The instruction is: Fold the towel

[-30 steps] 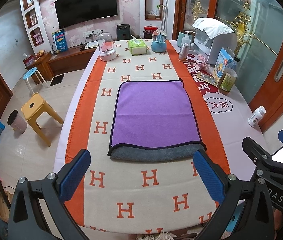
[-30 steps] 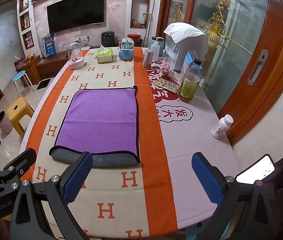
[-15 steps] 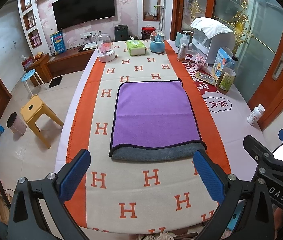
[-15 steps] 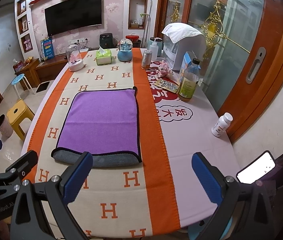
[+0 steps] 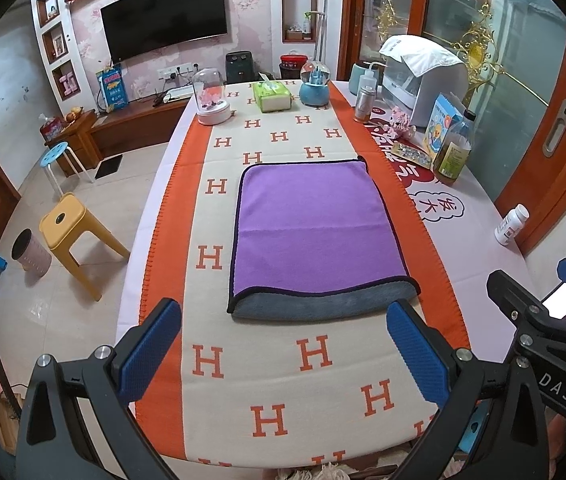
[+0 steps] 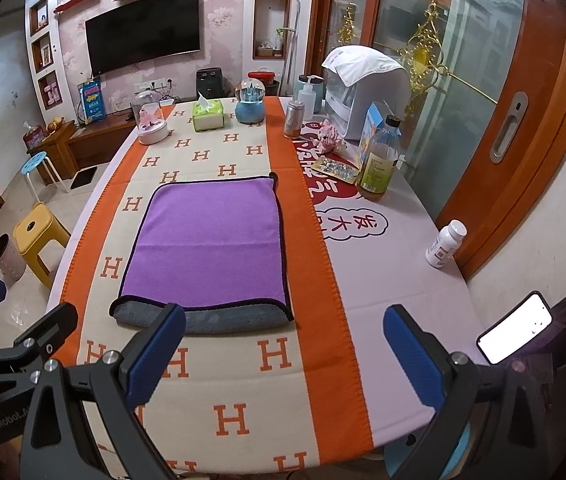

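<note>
A purple towel (image 5: pixel 315 228) with a grey underside lies folded flat on the orange-and-cream H-patterned table runner (image 5: pixel 283 368). Its rounded fold, showing grey, faces me. It also shows in the right wrist view (image 6: pixel 211 244). My left gripper (image 5: pixel 283 348) is open and empty, held above the runner just short of the towel's near edge. My right gripper (image 6: pixel 283 352) is open and empty, to the right of the towel's near right corner. The other gripper's black frame shows at the edge of each view.
On the table's right side stand an oil bottle (image 6: pixel 379 160), a white pill bottle (image 6: pixel 445 244), a blister pack (image 6: pixel 333 168) and a white appliance (image 6: pixel 367 96). At the far end are a tissue box (image 5: pixel 273 96), a snow globe (image 5: pixel 315 84) and a glass dome (image 5: pixel 211 96). A yellow stool (image 5: pixel 71 236) stands left on the floor.
Both views have drawn back and up slightly, so the towel sits a little farther away. The towel has not moved, and both grippers stay open.
</note>
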The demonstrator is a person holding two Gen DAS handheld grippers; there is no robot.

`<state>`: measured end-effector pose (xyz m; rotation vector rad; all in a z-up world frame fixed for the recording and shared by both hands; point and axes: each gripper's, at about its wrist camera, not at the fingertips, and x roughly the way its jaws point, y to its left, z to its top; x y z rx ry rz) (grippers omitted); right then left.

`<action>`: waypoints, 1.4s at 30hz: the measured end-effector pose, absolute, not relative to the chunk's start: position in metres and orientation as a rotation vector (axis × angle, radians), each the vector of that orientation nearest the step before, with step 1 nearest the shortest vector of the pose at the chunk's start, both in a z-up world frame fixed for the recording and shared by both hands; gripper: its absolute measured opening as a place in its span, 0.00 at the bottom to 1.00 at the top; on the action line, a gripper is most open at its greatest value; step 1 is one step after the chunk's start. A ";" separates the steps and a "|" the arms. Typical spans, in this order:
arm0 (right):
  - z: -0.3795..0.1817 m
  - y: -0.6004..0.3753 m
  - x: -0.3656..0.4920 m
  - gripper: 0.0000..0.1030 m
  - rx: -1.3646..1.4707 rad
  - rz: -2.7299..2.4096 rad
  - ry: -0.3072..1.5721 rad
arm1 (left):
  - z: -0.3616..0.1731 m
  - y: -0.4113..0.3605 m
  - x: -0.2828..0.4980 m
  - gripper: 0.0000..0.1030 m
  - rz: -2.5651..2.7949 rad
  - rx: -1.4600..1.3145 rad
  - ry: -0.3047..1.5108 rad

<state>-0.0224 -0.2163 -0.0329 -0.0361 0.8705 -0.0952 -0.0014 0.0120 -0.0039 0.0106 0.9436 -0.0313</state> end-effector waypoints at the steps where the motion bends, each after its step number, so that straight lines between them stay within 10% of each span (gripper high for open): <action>1: -0.033 -0.215 -0.023 0.97 -0.035 -0.097 0.870 | -0.004 0.014 -0.001 0.99 -0.033 0.011 0.943; 42: -0.080 -0.210 0.014 0.96 -0.054 -0.081 0.902 | -0.051 0.059 0.058 0.96 -0.042 0.058 0.960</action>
